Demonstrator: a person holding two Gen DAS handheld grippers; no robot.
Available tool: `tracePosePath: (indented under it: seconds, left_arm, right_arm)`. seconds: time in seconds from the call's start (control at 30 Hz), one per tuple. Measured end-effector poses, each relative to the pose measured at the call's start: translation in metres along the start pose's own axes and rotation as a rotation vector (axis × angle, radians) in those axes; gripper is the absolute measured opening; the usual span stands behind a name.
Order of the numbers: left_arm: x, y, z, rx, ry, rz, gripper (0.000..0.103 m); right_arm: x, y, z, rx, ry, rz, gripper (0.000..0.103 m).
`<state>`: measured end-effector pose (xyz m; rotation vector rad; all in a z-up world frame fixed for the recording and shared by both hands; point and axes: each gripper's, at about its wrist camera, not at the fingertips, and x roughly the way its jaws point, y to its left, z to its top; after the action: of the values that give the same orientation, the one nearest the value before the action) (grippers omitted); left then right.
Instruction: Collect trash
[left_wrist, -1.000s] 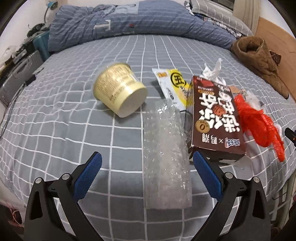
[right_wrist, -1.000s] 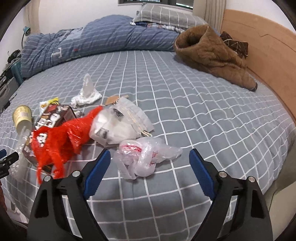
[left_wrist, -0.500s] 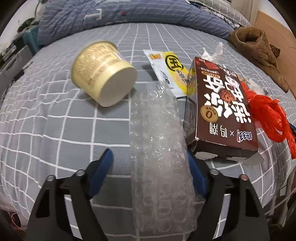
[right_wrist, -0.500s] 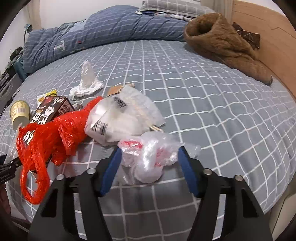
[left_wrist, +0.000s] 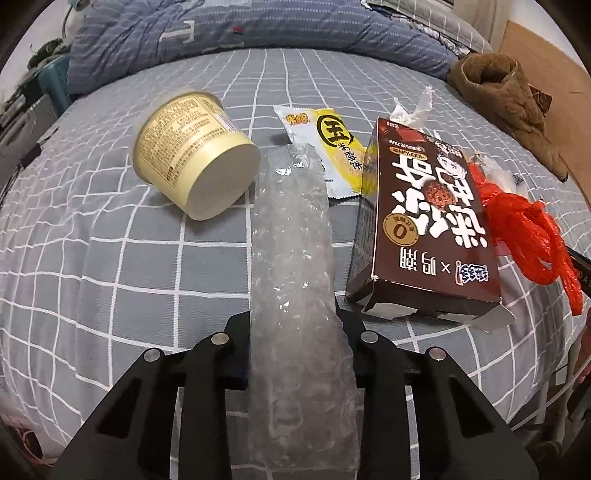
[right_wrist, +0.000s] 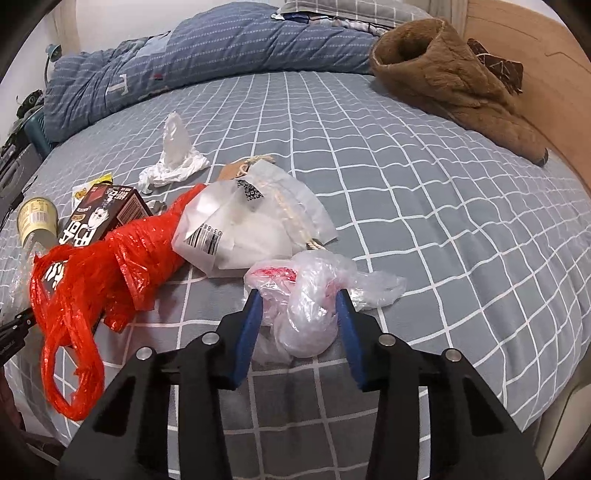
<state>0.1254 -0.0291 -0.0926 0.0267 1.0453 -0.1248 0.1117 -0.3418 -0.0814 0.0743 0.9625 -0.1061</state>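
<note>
Trash lies on a grey checked bed. My left gripper (left_wrist: 297, 332) is shut on a long strip of clear bubble wrap (left_wrist: 291, 236) that runs forward between its fingers. Beside it lie a yellow cup (left_wrist: 195, 155) on its side, a yellow snack wrapper (left_wrist: 332, 147) and a brown box (left_wrist: 424, 221). My right gripper (right_wrist: 299, 314) is shut on a crumpled clear plastic bag with pink print (right_wrist: 306, 295). A red plastic bag (right_wrist: 103, 273) and a white mailer bag (right_wrist: 251, 225) lie to its left.
A white tissue (right_wrist: 173, 155) lies farther back. A brown fleece garment (right_wrist: 454, 85) lies at the far right by the wooden headboard (right_wrist: 546, 55). A blue quilt (right_wrist: 192, 55) is bunched at the back. The bed's near edge is just below both grippers.
Both grippers moved forward and closed: the left one onto the bubble wrap, the right one onto the clear plastic bag.
</note>
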Motion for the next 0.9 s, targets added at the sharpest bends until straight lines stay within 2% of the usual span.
tracePosePath:
  seconds: [0.3,0.9]
  left_arm:
    - [-0.020,0.000,-0.004,0.018,-0.027,0.004,0.030]
    - [-0.075,0.002,-0.008,-0.012,-0.085,0.009,0.030]
  right_arm:
    - [-0.019,0.001,-0.005,0.011,-0.019,-0.009,0.037]
    - [-0.077,0.011,-0.015,0.013,-0.068,-0.015,0.037]
